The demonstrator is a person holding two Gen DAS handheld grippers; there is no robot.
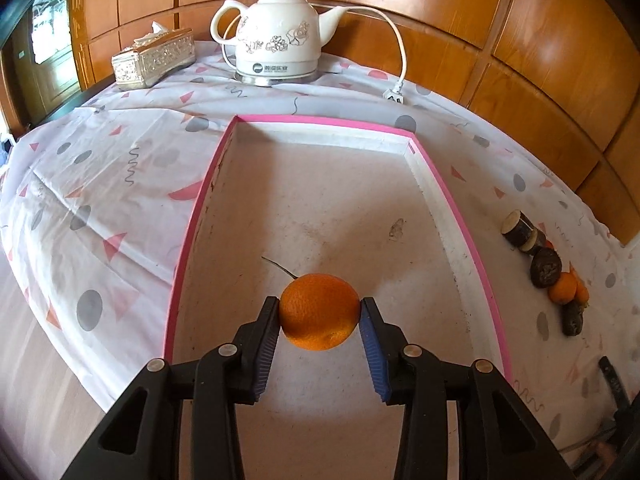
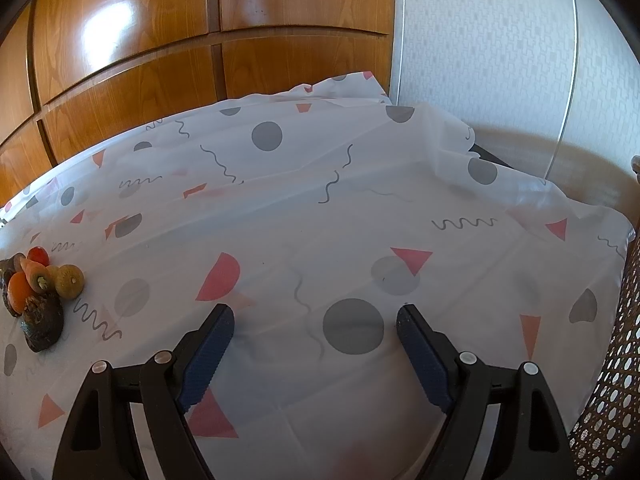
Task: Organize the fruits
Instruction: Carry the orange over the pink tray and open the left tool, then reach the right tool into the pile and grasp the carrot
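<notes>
An orange (image 1: 319, 312) sits between the blue pads of my left gripper (image 1: 320, 306), which is shut on it. It hangs over the near part of a shallow white box with a pink rim (image 1: 320, 120); a thin dark stem lies on the box floor behind it. Right of the box a small pile of fruit (image 1: 560, 280) lies on the cloth: dark cut pieces, small oranges and carrots. The right wrist view shows the same pile (image 2: 32, 296) at its far left. My right gripper (image 2: 316, 316) stands open over bare tablecloth, holding nothing.
A white floral kettle (image 1: 280, 32) with its cord and plug (image 1: 394, 94) and a silver tissue box (image 1: 154, 58) stand at the back. Wooden panels close the far side. A woven cane chair (image 2: 612, 380) stands beside the table's right edge.
</notes>
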